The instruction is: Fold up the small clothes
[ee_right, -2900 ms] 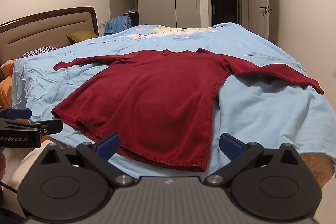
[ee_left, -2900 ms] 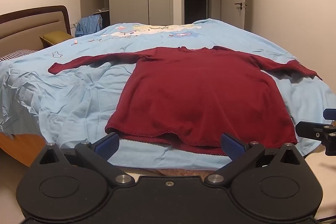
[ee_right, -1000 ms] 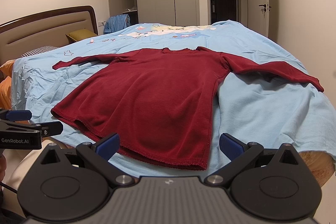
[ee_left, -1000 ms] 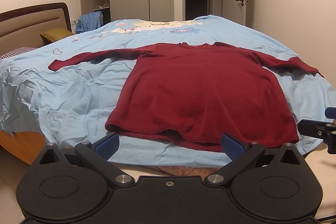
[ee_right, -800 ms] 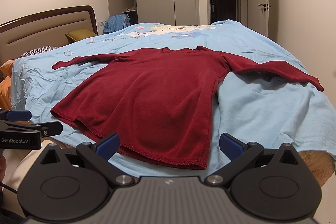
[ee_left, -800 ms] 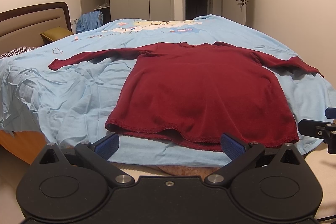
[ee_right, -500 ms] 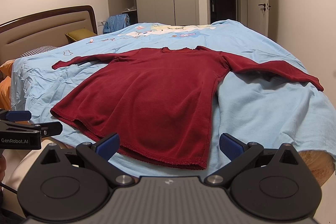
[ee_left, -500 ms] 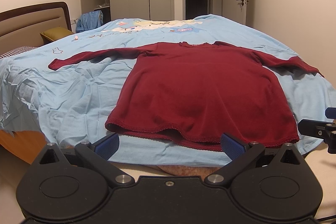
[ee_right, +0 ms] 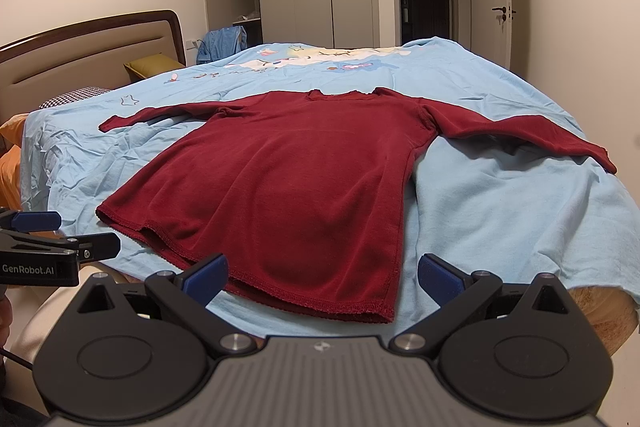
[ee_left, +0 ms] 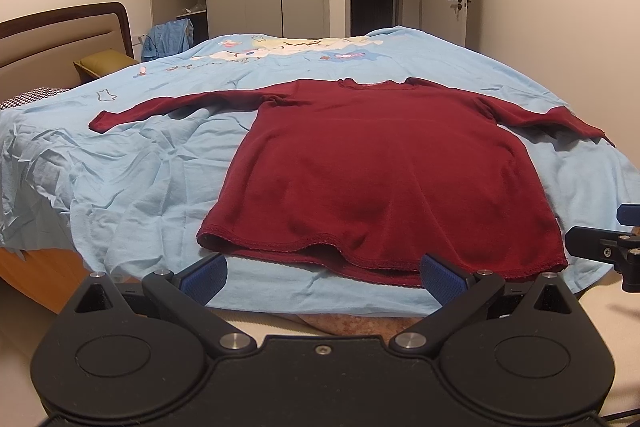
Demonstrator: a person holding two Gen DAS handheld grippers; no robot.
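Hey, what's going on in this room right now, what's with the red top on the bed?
A person is holding a two-finger gripper in each hand at the foot of a bed, set up to fold clothes. A dark red long-sleeved top lies flat on the light blue bedspread, both sleeves spread out to the sides, hem nearest the grippers. The left gripper and the right gripper are both open, just short of the hem, touching nothing. No fold has been made yet.

A bed (ee_left: 60, 259) under a light-blue sheet (ee_left: 132, 187) — a dark-red long-sleeved top (ee_left: 380, 179) spread flat on it.
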